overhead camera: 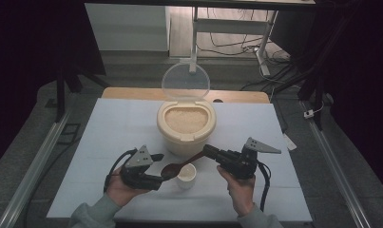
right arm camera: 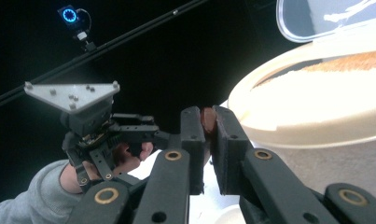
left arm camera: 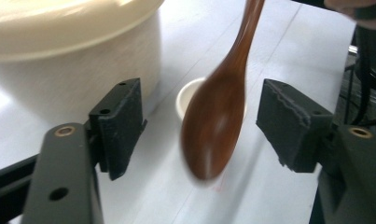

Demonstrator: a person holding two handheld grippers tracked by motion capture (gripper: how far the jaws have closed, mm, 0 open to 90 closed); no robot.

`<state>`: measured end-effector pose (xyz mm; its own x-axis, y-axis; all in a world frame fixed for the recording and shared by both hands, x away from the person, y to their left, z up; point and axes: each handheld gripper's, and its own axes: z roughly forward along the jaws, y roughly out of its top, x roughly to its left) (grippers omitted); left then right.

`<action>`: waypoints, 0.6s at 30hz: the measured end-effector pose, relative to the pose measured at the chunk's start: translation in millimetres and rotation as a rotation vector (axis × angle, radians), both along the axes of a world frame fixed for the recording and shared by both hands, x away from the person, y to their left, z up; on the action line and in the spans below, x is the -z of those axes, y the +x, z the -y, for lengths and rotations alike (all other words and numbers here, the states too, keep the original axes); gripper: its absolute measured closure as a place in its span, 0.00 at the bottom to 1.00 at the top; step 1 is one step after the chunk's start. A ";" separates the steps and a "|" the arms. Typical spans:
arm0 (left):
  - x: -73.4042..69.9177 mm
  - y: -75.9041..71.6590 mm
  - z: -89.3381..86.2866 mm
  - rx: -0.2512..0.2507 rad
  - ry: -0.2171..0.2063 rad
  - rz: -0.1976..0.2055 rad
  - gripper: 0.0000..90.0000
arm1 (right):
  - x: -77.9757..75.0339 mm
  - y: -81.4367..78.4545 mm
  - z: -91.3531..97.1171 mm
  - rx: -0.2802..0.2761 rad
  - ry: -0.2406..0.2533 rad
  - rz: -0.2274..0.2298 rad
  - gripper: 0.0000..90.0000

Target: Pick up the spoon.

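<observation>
Nearest the person, the left hand-held gripper (overhead camera: 157,167) stands with its jaws wide apart and nothing clamped, while the bowl of the wooden spoon (left arm camera: 216,116) hangs between them, touching neither. Just beyond that bowl sits the small white cup (overhead camera: 186,175) on the white surface (overhead camera: 108,137). The right hand-held gripper (right arm camera: 206,135) is closed on the spoon's handle end, jaws pinching it from both sides. Farther off, past both grippers, stands the cream rice container (overhead camera: 186,124), its clear lid (overhead camera: 185,81) tipped up and grain filling it. To scoop well, I judge the right hand should keep the pinch firm, carry the spoon clear of the left jaws, and dip it shallowly so grain does not spill over the rim.
</observation>
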<state>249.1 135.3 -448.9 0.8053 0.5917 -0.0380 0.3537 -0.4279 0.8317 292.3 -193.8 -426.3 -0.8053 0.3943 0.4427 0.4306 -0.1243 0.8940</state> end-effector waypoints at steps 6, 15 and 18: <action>25.1 -5.4 -37.0 -0.100 -0.010 -0.059 0.30 | -5.1 0.3 7.7 0.016 0.016 0.017 0.92; 44.9 -10.6 -77.3 -0.208 -0.024 -0.099 0.30 | -9.0 2.0 16.0 0.040 0.025 0.034 0.92; 46.7 -11.4 -81.8 -0.220 -0.024 -0.100 0.30 | -10.0 2.0 18.3 0.048 0.027 0.039 0.92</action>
<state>237.7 217.2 -495.6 0.6485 0.7505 -0.1272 0.5175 -0.3120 0.7968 294.3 -212.1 -416.4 -0.8027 0.4216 0.4219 0.3881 -0.1679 0.9062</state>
